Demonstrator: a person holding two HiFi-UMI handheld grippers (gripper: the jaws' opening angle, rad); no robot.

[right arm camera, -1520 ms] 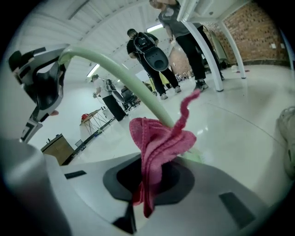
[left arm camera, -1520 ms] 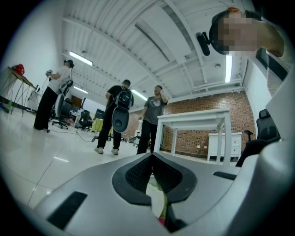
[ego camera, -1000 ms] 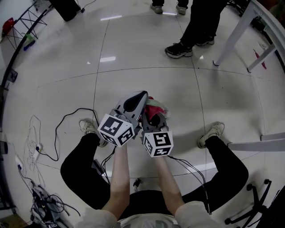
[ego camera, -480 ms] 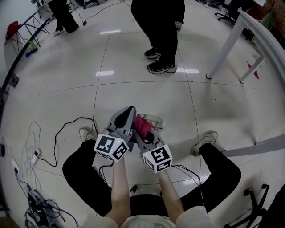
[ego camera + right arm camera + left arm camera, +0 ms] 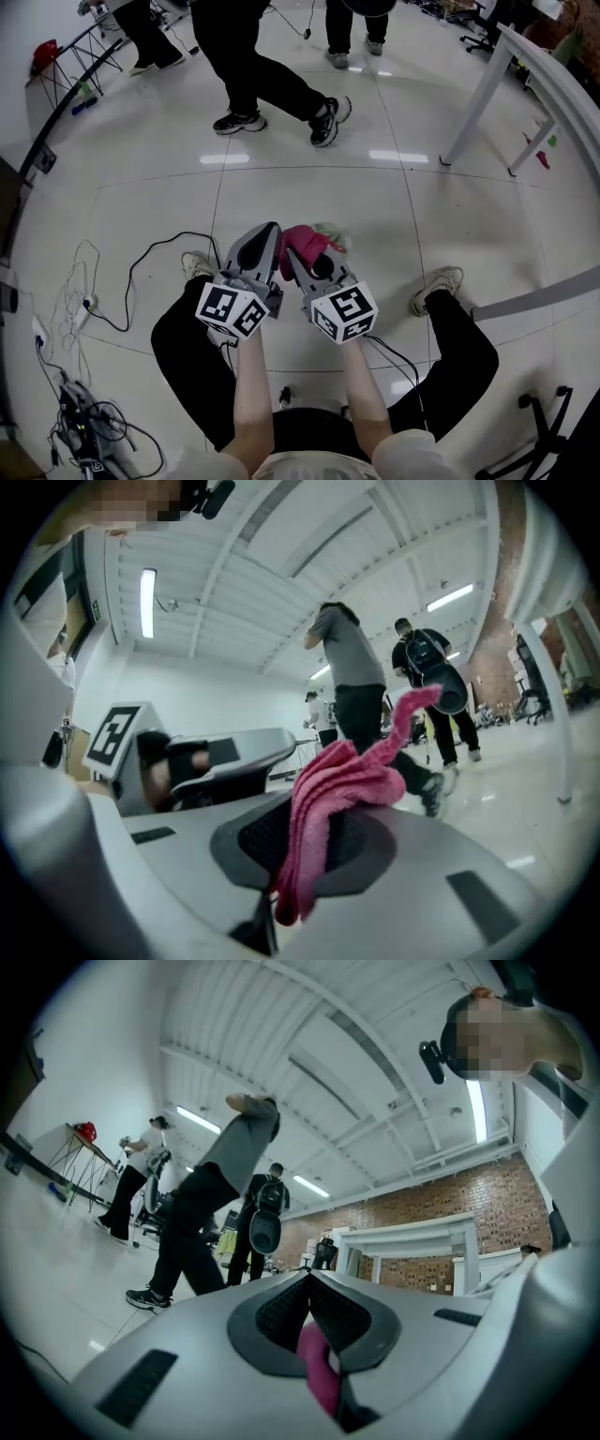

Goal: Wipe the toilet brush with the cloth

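Glossy white tiled floor (image 5: 469, 206), cloth held above it

Pink cloth (image 5: 305, 242) hangs pinched in the right hand-held gripper (image 5: 298, 265); beside it, the left hand-held gripper (image 5: 270, 232) is closed on a pink strip (image 5: 319, 1377). Cables (image 5: 131, 267) trail aside; people (image 5: 253, 66) walk beyond

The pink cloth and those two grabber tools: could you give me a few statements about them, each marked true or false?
1. The pink cloth is pinched in the right gripper. True.
2. The left gripper has its jaws wide apart. False: they are closed, with a narrow pink thing between them.
3. The cloth lies spread on the floor. False: it hangs from the right gripper, above the floor.
4. Other people are on the floor beyond the grippers. True.
5. A black cable lies on the floor at the holder's left. True.
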